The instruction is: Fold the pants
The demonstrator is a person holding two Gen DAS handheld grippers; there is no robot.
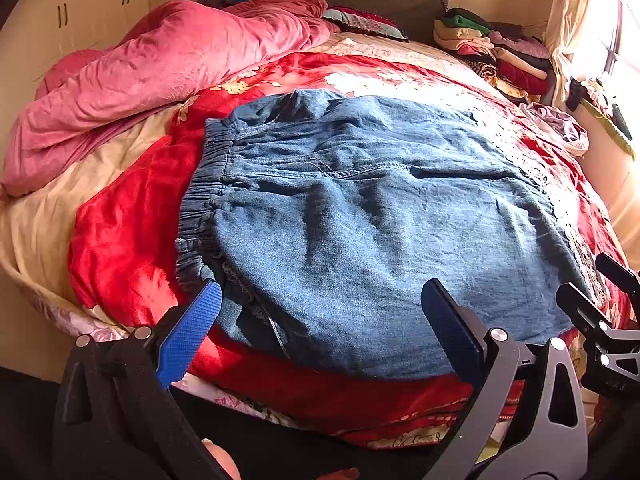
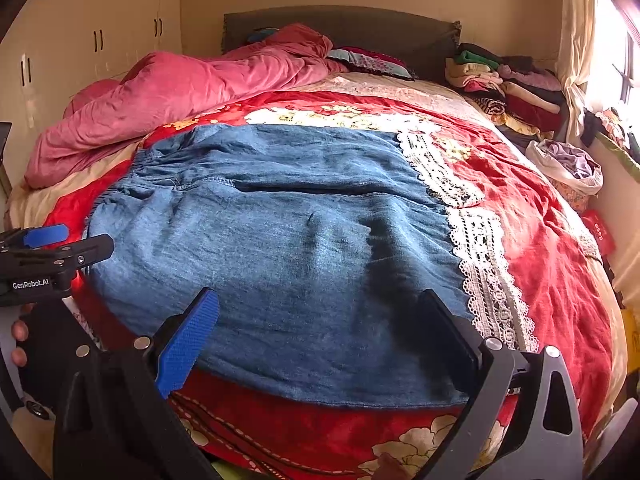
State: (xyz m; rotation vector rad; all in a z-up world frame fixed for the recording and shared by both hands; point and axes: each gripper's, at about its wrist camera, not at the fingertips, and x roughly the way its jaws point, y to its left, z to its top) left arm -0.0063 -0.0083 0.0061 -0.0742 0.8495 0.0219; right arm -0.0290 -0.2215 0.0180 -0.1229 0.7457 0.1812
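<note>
Blue denim pants lie flat on the red floral bedspread, elastic waistband at the left, white lace hems at the right. They also show in the right wrist view. My left gripper is open and empty, hovering over the near edge by the waistband end. My right gripper is open and empty over the near edge toward the lace hem. The left gripper shows at the left of the right wrist view; the right gripper shows at the right of the left wrist view.
A crumpled pink quilt lies at the back left. A pile of folded clothes sits at the back right by the headboard. A bundle of cloth lies at the right bed edge. Wardrobe doors stand at the left, a bright window at the right.
</note>
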